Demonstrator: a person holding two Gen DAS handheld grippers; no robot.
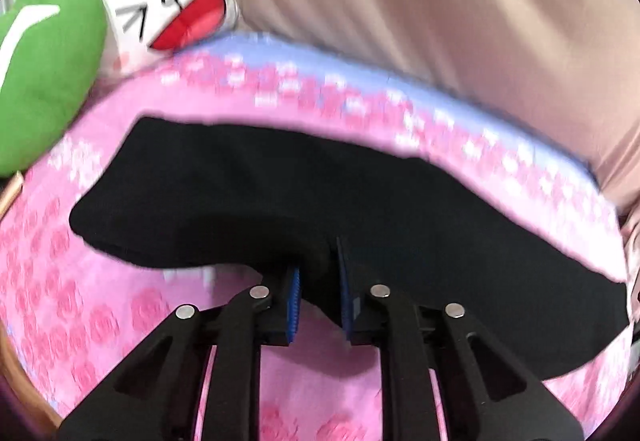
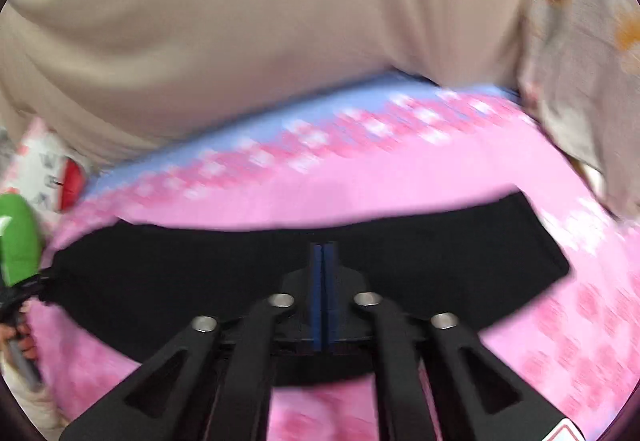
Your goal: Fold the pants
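Bedspread (image 1: 120, 321), pink, rose-printed, blue band at far edge: bears all items. Curtain (image 1: 400, 1), beige, behind it.

Pants (image 1: 240, 181), black, spread lengthwise across the bedspread, directly ahead of and beneath both claws.

Pillow (image 1: 160, 1), white, cartoon face; green plush (image 1: 44, 61) touching it, at the far left.

Left gripper (image 1: 318, 273): angled downward, blue pads clamped on a raised bunch of the pants' near edge.

Right gripper (image 2: 323, 261): angled downward over the pants; pads pressed together, whether cloth is pinched cannot be told.
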